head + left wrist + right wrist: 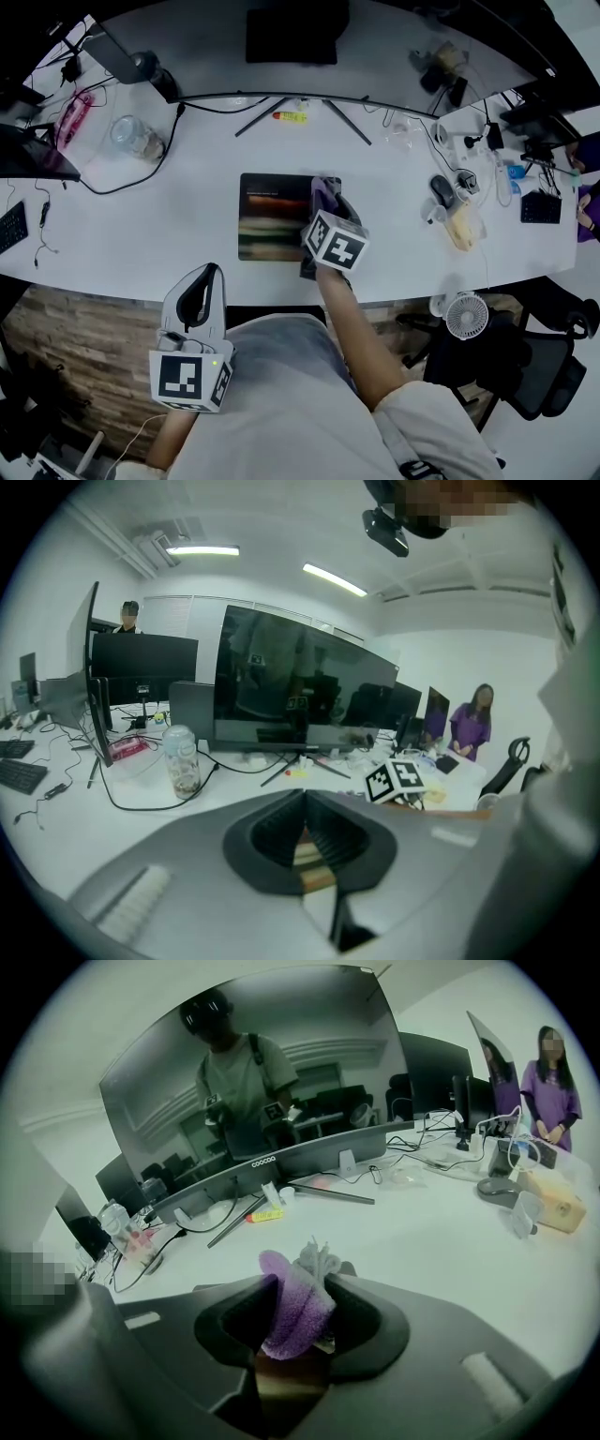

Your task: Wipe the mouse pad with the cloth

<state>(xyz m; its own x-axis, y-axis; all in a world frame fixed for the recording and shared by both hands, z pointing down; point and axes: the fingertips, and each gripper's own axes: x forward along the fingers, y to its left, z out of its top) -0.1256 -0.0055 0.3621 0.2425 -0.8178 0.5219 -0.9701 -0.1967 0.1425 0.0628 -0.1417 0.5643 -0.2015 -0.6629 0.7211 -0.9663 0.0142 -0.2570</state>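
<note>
The right gripper point(328, 208) pinches the purple cloth point(292, 1309) at three o'clock on the mouse pad point(270, 217); the left gripper point(207, 274), jaws together and empty, hangs at seven o'clock from it.

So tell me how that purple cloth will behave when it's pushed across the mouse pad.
The cloth folds and bunches where the right gripper pinches it, so it is likely floppy and light. Its fuzzy pile probably grips the mouse pad rather than sliding, so it may roll under.
</note>
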